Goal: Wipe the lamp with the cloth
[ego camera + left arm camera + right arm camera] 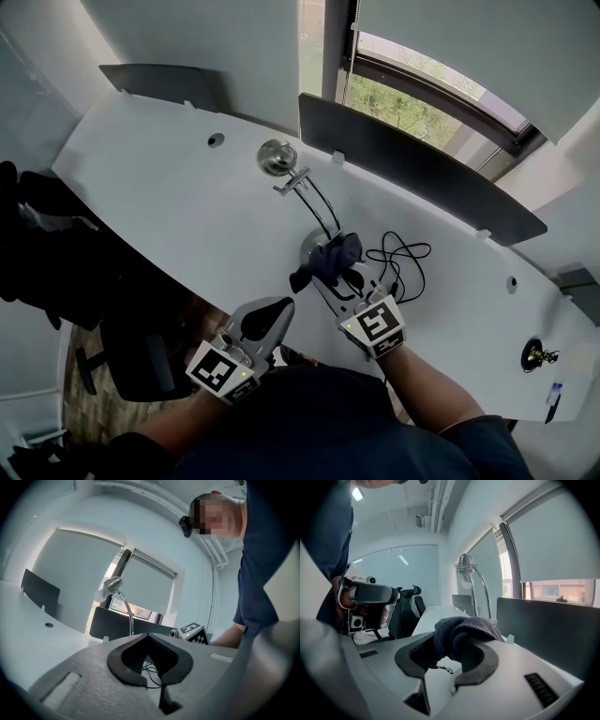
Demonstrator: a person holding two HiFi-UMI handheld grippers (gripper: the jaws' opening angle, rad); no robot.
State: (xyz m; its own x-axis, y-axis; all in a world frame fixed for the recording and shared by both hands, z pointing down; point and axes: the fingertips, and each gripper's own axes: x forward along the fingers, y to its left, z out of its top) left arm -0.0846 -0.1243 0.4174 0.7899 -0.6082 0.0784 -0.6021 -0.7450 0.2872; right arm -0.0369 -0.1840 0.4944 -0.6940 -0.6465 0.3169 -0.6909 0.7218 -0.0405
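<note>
Because the chrome round-headed lamp (277,157) stood on thin bent rods, a hard wipe might have tipped it or snagged the loose black cable (405,255). The fingers of the right gripper (345,278) pinched the soft, bunched dark grey cloth (330,255) at the lamp's base on the smooth white counter (169,178); those of the left gripper (279,307) met, empty.

A curved white table (187,206) spreads ahead of the left tongs (274,317) and the right tongs (339,277). A loose tangle of thin black cable (403,258) lies on it just right of the right tongs. Well beyond both, a long dark grey divider panel (422,169) stands upright along the table's far edge, with a window showing green foliage (412,108) behind it. A small round hole (216,140) sits in the tabletop far ahead and left of the left tongs. A black office chair (141,361) stands on the floor left of the left tongs.
</note>
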